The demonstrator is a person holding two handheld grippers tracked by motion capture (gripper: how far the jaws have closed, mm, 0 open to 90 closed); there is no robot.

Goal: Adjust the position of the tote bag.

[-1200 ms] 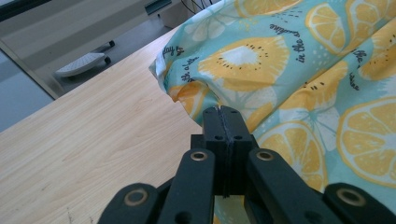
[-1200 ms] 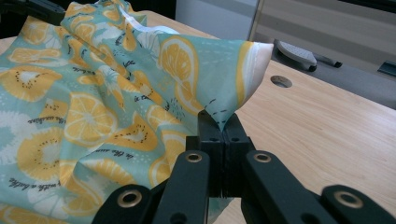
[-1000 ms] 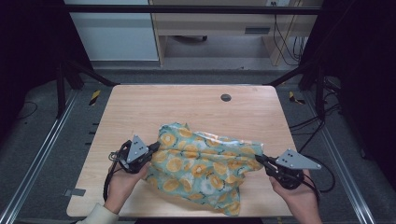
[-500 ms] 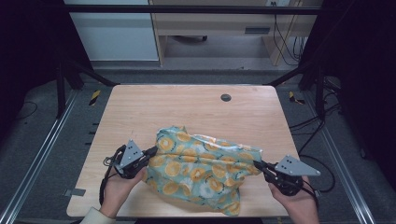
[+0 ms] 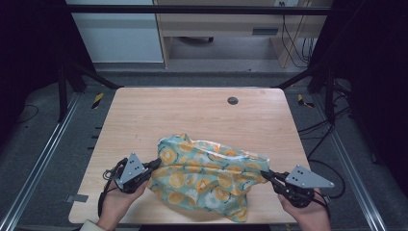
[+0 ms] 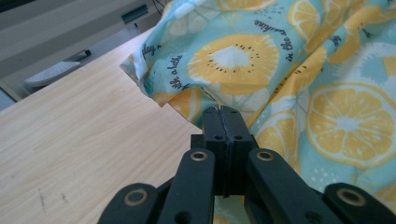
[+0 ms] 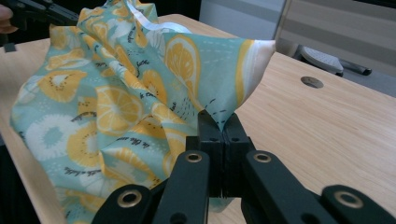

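A teal cloth printed with lemon and orange slices hangs crumpled between my two grippers near the table's front edge. My left gripper is shut on its left edge, jaws pressed together on the fabric. On the opposite side my right gripper is shut on the cloth's right corner, which stands up from the jaws as a peak. The cloth sags toward the table between them, and its lower part drapes over the front edge. A hand holds each gripper from below.
The wooden table has a round dark grommet near its far edge. Black frame posts stand at both sides, cables lie on the floor at the right, and a cabinet stands beyond the table.
The left gripper has moved toward the table's front edge with the cloth's edge in it. The cloth has shifted with it and hangs lower. The right gripper has hardly moved.
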